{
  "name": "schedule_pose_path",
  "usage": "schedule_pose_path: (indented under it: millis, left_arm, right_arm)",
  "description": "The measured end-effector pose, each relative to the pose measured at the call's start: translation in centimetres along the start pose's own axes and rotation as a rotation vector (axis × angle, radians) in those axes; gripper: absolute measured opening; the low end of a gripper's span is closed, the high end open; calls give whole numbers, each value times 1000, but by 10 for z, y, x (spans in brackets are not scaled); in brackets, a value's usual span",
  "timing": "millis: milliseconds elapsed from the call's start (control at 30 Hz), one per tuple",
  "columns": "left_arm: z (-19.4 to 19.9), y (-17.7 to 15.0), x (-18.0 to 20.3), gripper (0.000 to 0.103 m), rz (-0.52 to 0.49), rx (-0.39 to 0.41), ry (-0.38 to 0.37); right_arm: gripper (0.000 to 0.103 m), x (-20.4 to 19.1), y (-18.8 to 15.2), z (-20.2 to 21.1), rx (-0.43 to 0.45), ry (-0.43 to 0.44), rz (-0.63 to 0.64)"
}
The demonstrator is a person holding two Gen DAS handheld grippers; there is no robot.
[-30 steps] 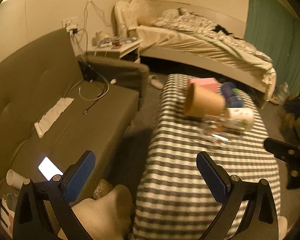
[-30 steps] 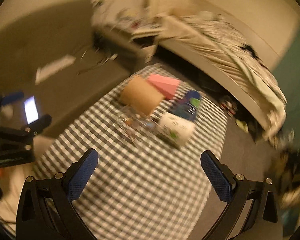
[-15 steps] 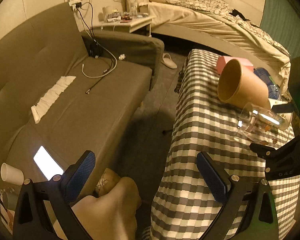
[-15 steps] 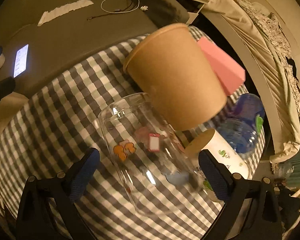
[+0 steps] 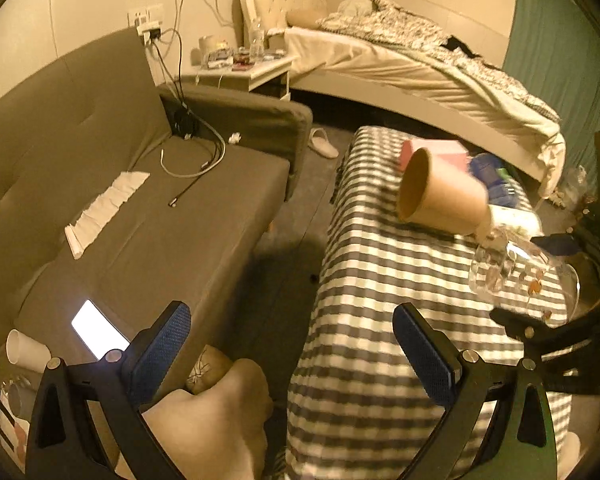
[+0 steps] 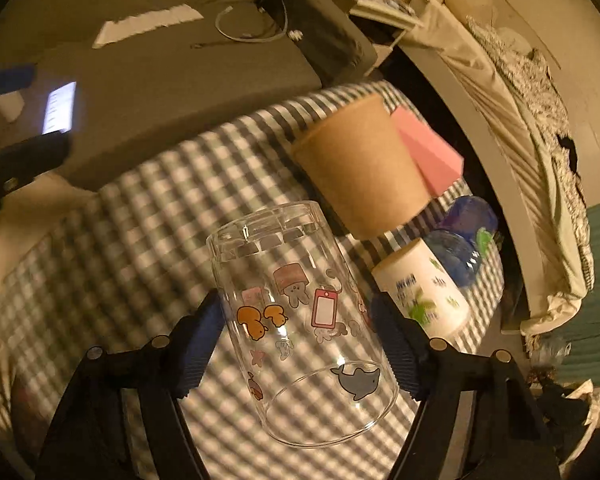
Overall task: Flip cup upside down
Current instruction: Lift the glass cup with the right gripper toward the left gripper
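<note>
A clear glass cup [image 6: 300, 316] with cartoon stickers lies tilted between the blue pads of my right gripper [image 6: 298, 328], base pointing away, open mouth toward the camera. The pads press both sides of it over the checked table [image 6: 120, 240]. In the left wrist view the same glass cup [image 5: 520, 272] is held at the right by the right gripper's black frame [image 5: 548, 332]. My left gripper [image 5: 292, 352] is open and empty, hanging over the gap between the sofa and the table's left edge.
A brown paper cup [image 6: 360, 184] lies on its side behind the glass, with a pink box [image 6: 428, 152], a white printed cup [image 6: 424, 292] and a blue bottle [image 6: 464, 240] beside it. A grey sofa [image 5: 140, 200] with a lit phone [image 5: 96, 330] is left; a bed [image 5: 420, 68] behind.
My right gripper has moved in and closed its pads around the glass cup, which now sits between them. The left gripper has drawn back slightly and stayed open.
</note>
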State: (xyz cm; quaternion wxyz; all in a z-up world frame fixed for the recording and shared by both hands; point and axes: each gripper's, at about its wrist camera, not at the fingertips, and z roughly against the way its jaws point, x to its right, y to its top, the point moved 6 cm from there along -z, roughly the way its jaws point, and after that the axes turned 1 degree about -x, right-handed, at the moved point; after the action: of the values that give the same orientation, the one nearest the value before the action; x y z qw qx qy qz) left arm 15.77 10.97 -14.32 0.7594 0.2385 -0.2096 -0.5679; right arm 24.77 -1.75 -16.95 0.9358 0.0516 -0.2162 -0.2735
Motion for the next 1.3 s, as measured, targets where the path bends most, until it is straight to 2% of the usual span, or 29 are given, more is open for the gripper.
schedule_pose_path:
  millis: [167, 367, 500, 567, 733, 800, 833, 900, 1067, 1167, 1300]
  left_arm:
    - [25, -21, 0, 103, -9, 8, -21]
    - [30, -56, 1, 103, -40, -40, -24]
    - [29, -70, 2, 103, -52, -59, -26]
    - [29, -72, 3, 103, -53, -58, -27]
    - [29, -70, 4, 103, -68, -40, -18]
    - [25, -71, 5, 103, -74, -52, -12]
    - [23, -72, 6, 103, -76, -57, -10]
    - [19, -73, 6, 103, -76, -62, -10]
    - [9, -72, 12, 103, -61, -79, -20]
    - [8, -71, 14, 103, -69, -79, -20]
    - [6, -70, 11, 103, -70, -91, -15]
  right_arm:
    - [74, -24, -28, 35, 9, -6, 48]
    - [73, -71, -74, 33, -46, 13, 120]
    - [73, -83, -93, 32, -40, 35, 71]
    - [72, -80, -96, 36, 6, 42, -10]
    - [72, -40, -100, 42, 200, 82, -431]
    - [72, -28, -109, 31, 218, 119, -582]
    - [72, -29, -108, 26, 205, 137, -603]
    - [72, -35, -109, 18, 165, 144, -589]
    - [71, -68, -98, 14, 38, 188, -383]
    - [70, -76, -91, 6, 6, 197, -340]
    - [70, -76, -85, 0, 9, 209, -356]
